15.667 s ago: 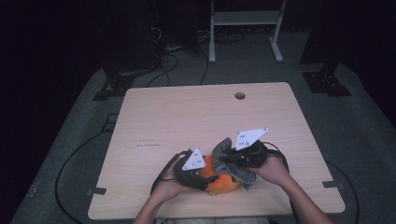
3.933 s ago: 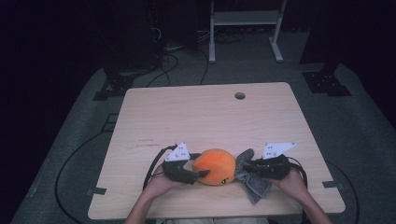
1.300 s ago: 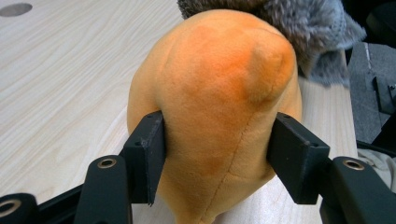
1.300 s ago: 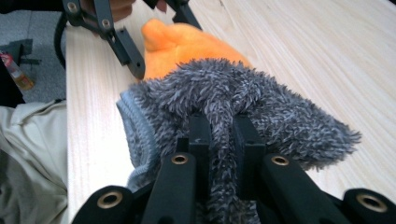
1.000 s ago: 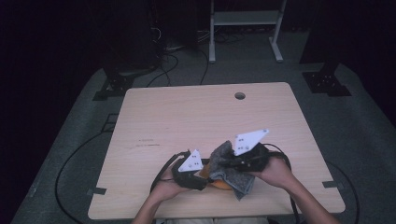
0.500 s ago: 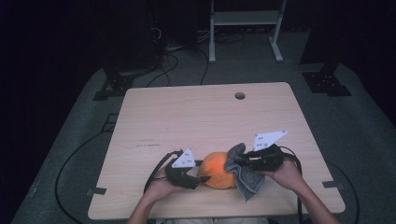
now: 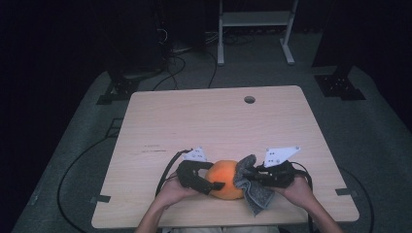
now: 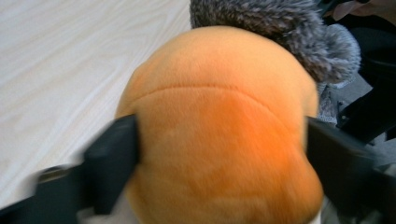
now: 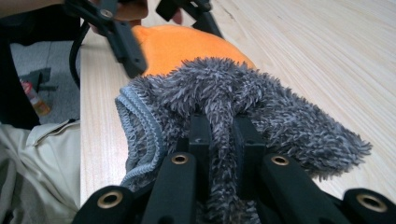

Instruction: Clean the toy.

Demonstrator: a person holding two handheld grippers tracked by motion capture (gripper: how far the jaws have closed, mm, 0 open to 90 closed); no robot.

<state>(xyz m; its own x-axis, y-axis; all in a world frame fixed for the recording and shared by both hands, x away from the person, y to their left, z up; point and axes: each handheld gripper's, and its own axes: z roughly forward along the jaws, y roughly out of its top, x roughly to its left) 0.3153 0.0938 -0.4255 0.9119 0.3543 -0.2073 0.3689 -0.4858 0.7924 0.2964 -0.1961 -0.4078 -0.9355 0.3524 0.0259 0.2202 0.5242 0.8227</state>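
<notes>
An orange plush ball point(image 7: 226, 178) lies near the table's front edge. My left gripper point(image 7: 214, 175) has a jaw on each side of it. In the left gripper view the ball point(image 8: 219, 93) fills the gap and touches both jaws, which have just been opening; the gripper point(image 8: 219, 154) looks blurred. My right gripper point(image 7: 250, 173) is shut on a grey fluffy cloth point(image 7: 255, 194) that rests against the ball's right side and hangs onto the table. In the right gripper view the cloth point(image 9: 289, 116) is pinched in the gripper point(image 9: 219, 121), with the ball point(image 9: 177, 46) just behind it.
The wooden table point(image 7: 218, 121) has a small round hole point(image 7: 249, 99) near its far edge. A cable point(image 7: 167, 170) loops beside the left hand. The person's lap is close under the front edge point(image 9: 42, 163).
The right gripper has brought the cloth down from over the ball to the ball's right side. The left gripper's jaws stand wider around the ball than before.
</notes>
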